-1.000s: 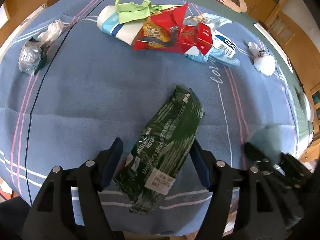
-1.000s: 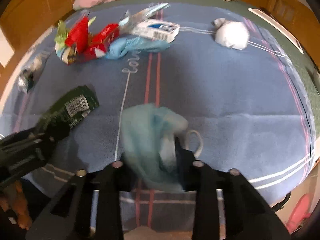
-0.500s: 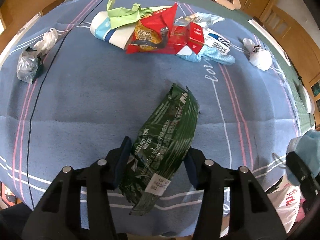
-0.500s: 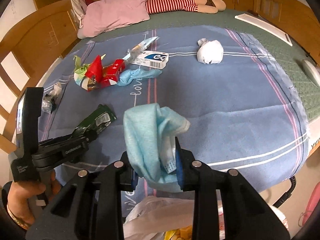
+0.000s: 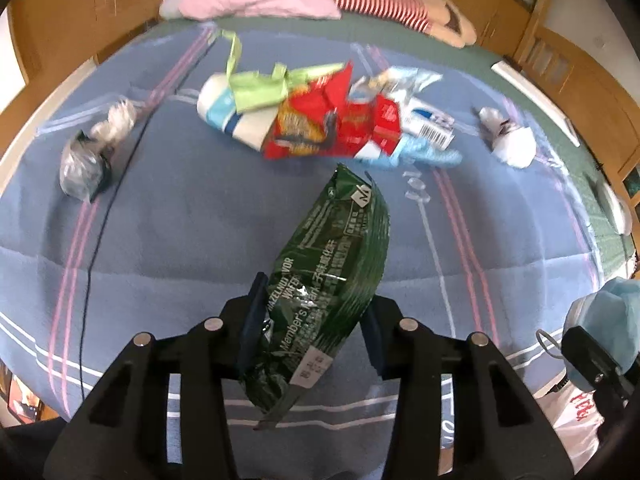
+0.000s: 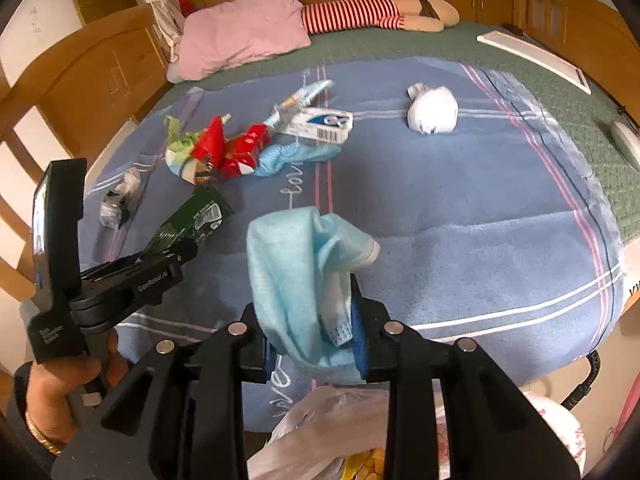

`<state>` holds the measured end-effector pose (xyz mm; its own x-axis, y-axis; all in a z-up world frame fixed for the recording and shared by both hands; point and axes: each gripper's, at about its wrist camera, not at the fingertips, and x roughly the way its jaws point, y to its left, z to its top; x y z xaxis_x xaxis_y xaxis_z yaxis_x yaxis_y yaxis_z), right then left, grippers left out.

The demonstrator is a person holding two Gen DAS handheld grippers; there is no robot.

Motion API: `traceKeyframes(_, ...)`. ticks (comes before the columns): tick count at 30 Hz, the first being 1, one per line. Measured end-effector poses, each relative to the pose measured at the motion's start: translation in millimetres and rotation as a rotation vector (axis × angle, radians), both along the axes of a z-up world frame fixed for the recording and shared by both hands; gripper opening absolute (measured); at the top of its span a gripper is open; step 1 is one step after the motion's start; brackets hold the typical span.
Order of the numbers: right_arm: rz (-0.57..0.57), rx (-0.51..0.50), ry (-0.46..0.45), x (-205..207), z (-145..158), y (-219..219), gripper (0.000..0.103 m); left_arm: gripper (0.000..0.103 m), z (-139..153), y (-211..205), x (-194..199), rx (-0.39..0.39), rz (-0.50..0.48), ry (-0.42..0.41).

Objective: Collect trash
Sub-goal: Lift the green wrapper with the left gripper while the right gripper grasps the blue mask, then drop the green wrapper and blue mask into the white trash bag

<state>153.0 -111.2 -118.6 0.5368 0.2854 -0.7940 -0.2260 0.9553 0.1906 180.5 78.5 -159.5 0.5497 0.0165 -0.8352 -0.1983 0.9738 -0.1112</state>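
- My left gripper is closing its fingers on the green wafer wrapper, lifting it off the bed.
- My right gripper fingers are clamped on the blue face mask, poised above the trash bag.

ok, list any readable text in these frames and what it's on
"HAZELNU...VOR WAFER" and "Member's Mark": green wrapper between the closing left claw fingers.
"GenRobot.AI": left claw body, right wrist view.
"love": script on the blue blanket.
Barcode digits on the white box: too small.
Red print on the white plastic bag: blurred.
Wrapper's white sticker and Chinese text: unreadable.
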Motion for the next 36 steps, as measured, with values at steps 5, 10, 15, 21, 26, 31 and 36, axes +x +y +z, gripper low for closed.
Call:
traceKeyframes(5,0.043,0.012,-0.09,-34.6,46.8,-22.0,0.03,0.041,28.2,0.2,-28.3,-0.073,-0.047,-0.15)
traceKeyframes(10,0.104,-0.031,-0.129,-78.3,72.5,-49.6,0.03,0.041,68.2,-21.4,-72.2,-0.001,-0.111,-0.23)
traceKeyframes(15,0.169,-0.136,-0.013,-118.7,49.1,-67.3,0.036,0.041,105.2,-40.9,-111.7,-0.061,-0.212,-0.27)
traceKeyframes(21,0.157,-0.219,0.073,-131.9,27.5,-89.9,0.084,0.041,105.4,-66.6,-132.8,-0.128,-0.339,-0.209)
traceKeyframes(26,-0.046,-0.036,-0.081,-121.1,80.3,-143.5,0.091,0.042,86.2,-108.2,-140.1,-0.153,-0.583,-0.116)
traceKeyframes(31,-0.156,0.09,-0.085,-110.5,88.4,-172.2,0.091,0.073,55.9,-169.5,-165.1,-0.063,-0.877,0.002)
traceKeyframes(36,-0.158,0.102,-0.055,-107.2,75.4,-167.9,0.091,0.087,59.0,-162.3,-163.5,-0.067,-0.834,-0.023)
